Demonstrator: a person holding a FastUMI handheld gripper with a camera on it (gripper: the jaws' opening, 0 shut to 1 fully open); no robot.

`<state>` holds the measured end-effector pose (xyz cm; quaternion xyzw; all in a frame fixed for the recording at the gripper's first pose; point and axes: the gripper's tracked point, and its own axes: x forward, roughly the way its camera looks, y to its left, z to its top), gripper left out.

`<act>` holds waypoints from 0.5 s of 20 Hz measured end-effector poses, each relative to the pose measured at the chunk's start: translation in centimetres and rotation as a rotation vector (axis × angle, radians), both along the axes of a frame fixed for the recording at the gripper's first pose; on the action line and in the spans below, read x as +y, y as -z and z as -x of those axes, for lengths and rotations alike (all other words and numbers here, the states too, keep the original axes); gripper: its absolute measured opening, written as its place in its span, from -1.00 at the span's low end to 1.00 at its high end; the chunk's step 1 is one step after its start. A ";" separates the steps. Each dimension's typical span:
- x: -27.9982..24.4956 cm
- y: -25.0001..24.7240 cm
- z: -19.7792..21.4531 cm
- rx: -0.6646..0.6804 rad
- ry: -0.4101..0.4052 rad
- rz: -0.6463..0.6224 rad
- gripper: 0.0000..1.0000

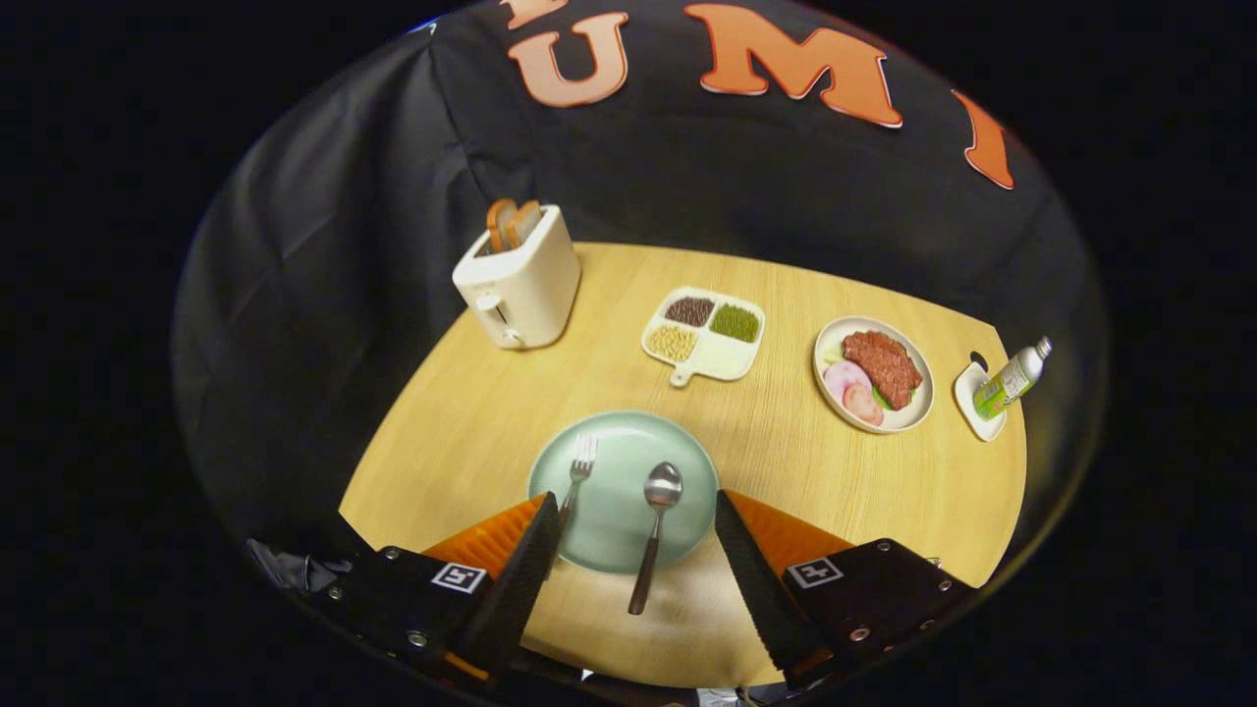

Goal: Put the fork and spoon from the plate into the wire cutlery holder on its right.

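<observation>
Held the tongs spread wide over the counter, gripping nothing. Straddled the pale green plate with fork and spoon. Beyond: toaster, divided dish, meat plate, bottle.

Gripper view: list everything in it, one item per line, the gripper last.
table: 1, light wood, under everything
plate: 1, pale green, between the fingers
fork: 1, silver, on plate beside one finger
spoon: 1, silver bowl, dark handle overhanging plate
toaster: 1, cream, two bread slices, far back
divided tray: 1, white, beans and grains
meal plate: 1, white, meat and slices
bottle: 1, green, on white dish
gripper: 1, open, empty
</observation>
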<state>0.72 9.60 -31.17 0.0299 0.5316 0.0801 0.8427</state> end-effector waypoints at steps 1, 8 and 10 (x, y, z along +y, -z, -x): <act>0.3 1.4 0.3 0.056 -0.014 0.008 0.89; 1.3 9.2 2.4 0.328 -0.029 0.046 0.53; 1.7 10.4 2.7 0.380 -0.029 0.046 0.46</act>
